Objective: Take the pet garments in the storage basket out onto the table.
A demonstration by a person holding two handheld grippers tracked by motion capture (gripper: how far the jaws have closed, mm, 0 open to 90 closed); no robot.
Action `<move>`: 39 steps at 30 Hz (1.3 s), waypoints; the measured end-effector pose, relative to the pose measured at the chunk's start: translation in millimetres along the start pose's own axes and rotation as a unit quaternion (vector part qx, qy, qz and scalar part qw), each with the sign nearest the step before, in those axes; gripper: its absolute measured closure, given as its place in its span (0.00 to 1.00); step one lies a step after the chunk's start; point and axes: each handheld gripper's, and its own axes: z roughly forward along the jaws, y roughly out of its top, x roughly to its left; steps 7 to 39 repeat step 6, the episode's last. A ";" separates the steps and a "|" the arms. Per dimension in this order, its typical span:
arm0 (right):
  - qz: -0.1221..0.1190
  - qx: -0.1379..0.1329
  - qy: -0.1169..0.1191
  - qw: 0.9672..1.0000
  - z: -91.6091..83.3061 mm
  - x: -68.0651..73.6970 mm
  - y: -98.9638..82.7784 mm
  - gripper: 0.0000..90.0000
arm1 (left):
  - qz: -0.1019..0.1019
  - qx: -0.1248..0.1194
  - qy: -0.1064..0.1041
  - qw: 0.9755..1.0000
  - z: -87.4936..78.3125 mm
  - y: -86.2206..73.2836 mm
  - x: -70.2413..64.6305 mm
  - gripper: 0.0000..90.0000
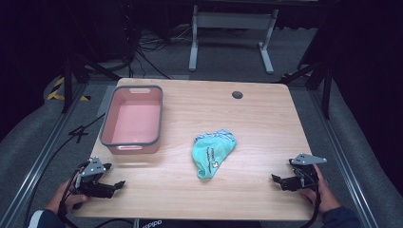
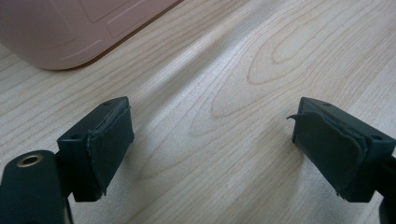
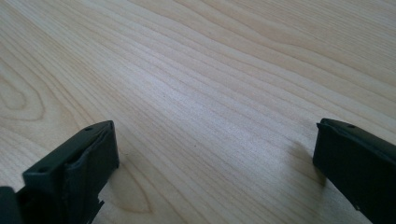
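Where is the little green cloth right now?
In the high view, the green cloth lies crumpled near the middle of the table, just right of the pink tub, apart from both claws.

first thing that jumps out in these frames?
The teal cloth crumpled near the middle of the table, and the pink tub standing empty at the far left. The left gripper and right gripper sit at the near corners, jaws open with nothing between them.
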 end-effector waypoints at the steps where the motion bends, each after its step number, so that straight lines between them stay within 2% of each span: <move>1: 0.000 0.000 0.000 1.000 0.0 0.0 0.0 0.01 | 0.001 0.001 0.001 1.000 0.2 0.3 -0.3 0.14; 5: 0.000 0.000 0.000 1.000 0.0 0.0 0.0 0.01 | 0.002 0.002 0.009 1.000 1.6 2.5 -2.3 0.13; 6: 0.000 0.000 0.000 1.000 0.0 0.0 0.0 0.01 | -0.006 0.001 0.010 1.000 3.0 3.1 -4.8 0.13; 39: 0.000 0.000 0.000 1.000 0.0 0.0 0.0 0.01 | -0.006 0.001 0.010 1.000 3.0 3.1 -4.8 0.13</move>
